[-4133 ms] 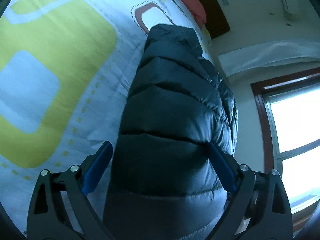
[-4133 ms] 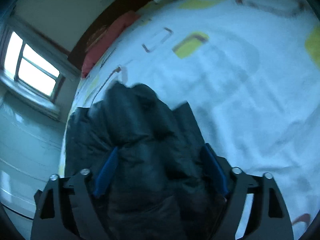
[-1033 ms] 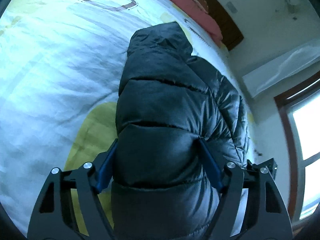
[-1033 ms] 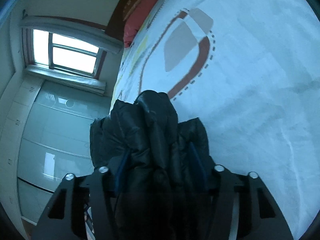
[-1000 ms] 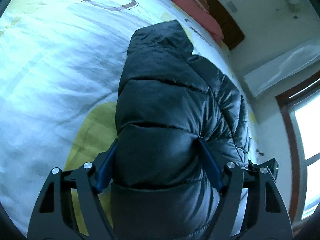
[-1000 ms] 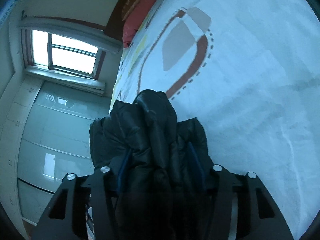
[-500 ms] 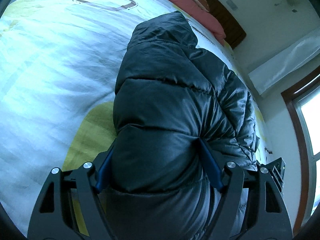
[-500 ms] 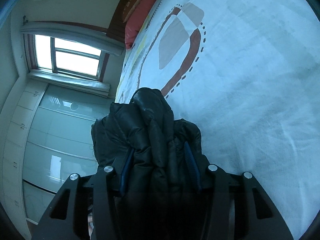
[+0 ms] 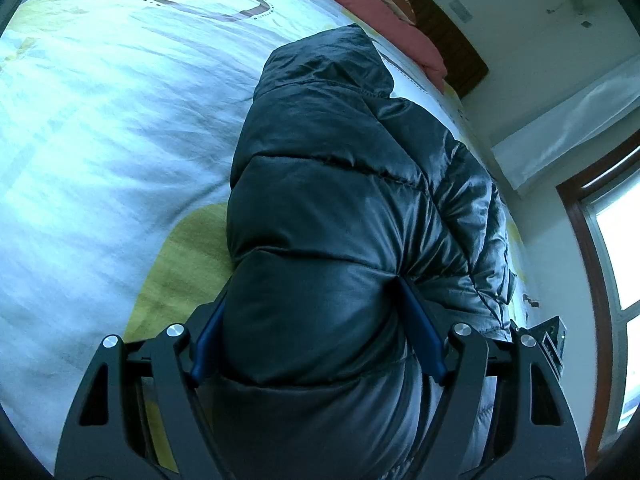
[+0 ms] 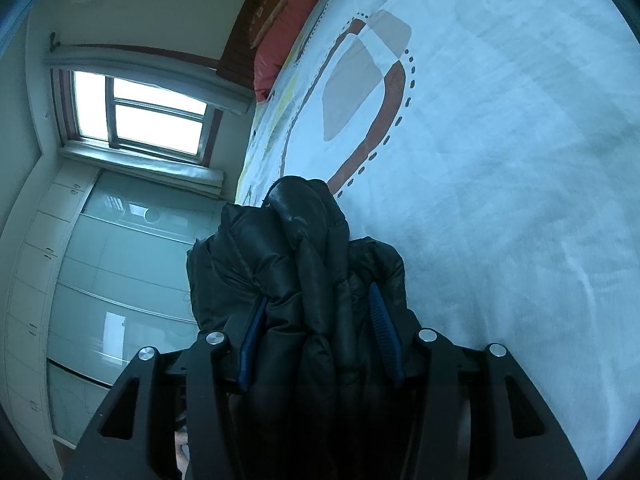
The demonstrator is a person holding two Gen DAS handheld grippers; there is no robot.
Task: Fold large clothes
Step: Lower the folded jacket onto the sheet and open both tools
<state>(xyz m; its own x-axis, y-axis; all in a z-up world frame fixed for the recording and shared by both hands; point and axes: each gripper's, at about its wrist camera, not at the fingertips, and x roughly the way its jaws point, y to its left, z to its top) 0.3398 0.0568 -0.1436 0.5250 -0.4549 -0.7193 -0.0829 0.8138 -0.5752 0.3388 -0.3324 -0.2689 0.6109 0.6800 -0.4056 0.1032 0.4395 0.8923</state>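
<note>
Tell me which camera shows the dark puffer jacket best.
The left wrist view: the puffer jacket fills the frame, its quilted panels and hood lit against the bedsheet. The right wrist view shows only a dark, bunched fold of it between the jaws.

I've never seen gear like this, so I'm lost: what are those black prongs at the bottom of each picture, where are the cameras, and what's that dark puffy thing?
There is no robot here. A person holds a hand-operated clamp in each hand, and each clamp carries a wide-angle camera that looks out along its two fingers. One picture comes from the left gripper, the other from the right gripper. The dark puffy thing is a black quilted jacket. Both clamps are gripping it, blue pads pressed into the padding; the right one's jaws are easing open slightly. Beneath lies a bed with a patterned white sheet and a red pillow at its head.
</note>
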